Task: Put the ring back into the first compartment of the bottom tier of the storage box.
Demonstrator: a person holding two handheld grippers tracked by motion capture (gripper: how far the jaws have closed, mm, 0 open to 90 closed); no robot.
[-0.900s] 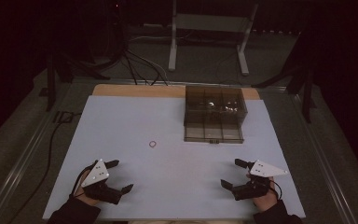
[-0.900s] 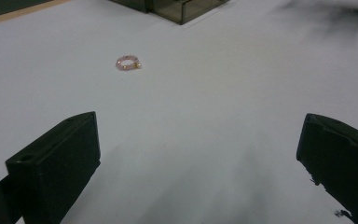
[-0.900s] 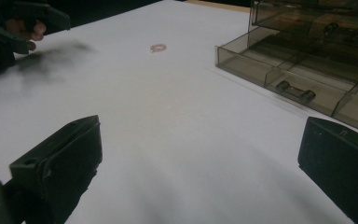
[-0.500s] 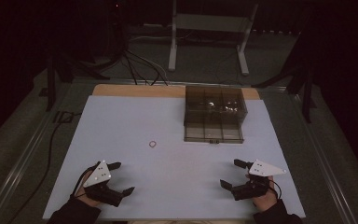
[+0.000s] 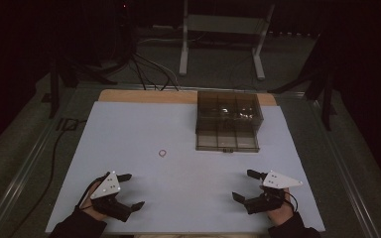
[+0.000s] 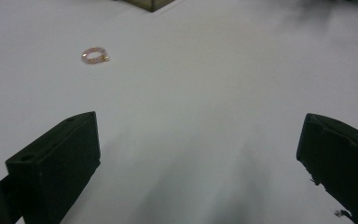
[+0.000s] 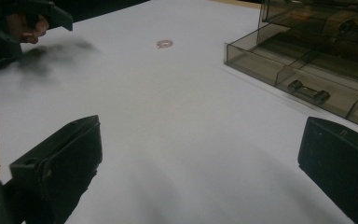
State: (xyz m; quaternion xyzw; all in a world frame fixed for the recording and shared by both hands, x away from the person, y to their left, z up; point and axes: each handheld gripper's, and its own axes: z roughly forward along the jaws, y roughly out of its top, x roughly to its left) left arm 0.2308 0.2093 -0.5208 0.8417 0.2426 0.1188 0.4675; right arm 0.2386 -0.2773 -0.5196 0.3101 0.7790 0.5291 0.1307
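Ahead of both grippers' spread jaws, ring [image 5: 162,153] lies apart

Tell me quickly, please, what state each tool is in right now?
Left tool: open, holding nothing, above the white table.
Right tool: open, holding nothing.
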